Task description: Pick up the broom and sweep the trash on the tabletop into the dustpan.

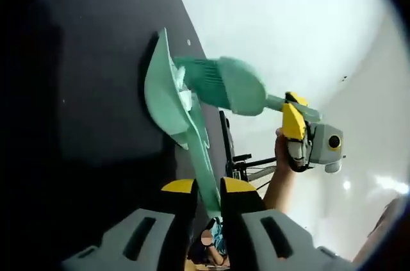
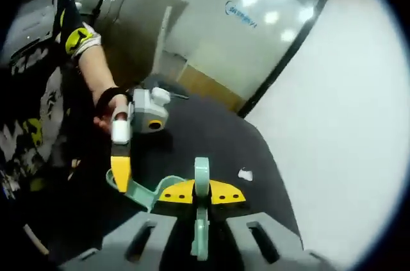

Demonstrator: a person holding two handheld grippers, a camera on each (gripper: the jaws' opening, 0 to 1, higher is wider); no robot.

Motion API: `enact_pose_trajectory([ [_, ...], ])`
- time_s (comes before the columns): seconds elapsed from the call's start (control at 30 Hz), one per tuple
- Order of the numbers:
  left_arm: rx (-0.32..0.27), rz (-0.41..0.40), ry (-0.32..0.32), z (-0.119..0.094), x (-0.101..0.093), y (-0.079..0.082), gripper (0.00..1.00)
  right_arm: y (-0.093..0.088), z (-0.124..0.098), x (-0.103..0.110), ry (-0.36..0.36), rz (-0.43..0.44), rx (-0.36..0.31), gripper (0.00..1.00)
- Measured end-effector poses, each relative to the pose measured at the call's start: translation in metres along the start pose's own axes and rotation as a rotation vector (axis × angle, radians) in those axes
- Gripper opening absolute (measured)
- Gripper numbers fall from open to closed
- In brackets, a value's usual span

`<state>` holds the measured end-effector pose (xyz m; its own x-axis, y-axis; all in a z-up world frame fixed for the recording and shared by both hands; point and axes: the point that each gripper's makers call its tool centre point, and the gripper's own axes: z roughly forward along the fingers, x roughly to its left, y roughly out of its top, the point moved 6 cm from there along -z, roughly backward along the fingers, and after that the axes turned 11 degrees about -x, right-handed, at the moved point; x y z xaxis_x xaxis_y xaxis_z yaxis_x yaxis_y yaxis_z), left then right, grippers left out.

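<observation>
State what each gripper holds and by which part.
The left gripper holds the green dustpan by its handle. The right gripper holds the green broom by its handle, far from the bristles.

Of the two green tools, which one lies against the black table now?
The dustpan, held by the left gripper. Its scoop meets the black table; the broom is above it.

An office or lab: glass partition wall with logos, dark tabletop
</observation>
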<state>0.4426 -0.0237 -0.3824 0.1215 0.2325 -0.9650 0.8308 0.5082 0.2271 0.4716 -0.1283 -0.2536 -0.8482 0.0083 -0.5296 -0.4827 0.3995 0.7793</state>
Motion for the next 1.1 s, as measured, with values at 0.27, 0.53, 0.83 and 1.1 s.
enact_pose_trajectory([
  [0.27, -0.002, 0.003, 0.000, 0.000, -0.006, -0.021, 0.12, -0.011, -0.003, -0.002, -0.009, -0.103, 0.076, 0.04],
  [0.53, -0.005, 0.007, 0.001, -0.001, -0.011, -0.043, 0.12, -0.012, -0.018, -0.003, -0.031, -0.060, 0.085, 0.04],
  [0.83, -0.021, 0.000, -0.002, -0.001, -0.012, -0.037, 0.11, -0.020, -0.051, 0.003, -0.042, -0.028, 0.125, 0.04],
  [1.1, -0.019, -0.006, -0.004, 0.002, -0.013, -0.041, 0.11, -0.010, -0.055, 0.001, -0.058, -0.037, 0.099, 0.04],
])
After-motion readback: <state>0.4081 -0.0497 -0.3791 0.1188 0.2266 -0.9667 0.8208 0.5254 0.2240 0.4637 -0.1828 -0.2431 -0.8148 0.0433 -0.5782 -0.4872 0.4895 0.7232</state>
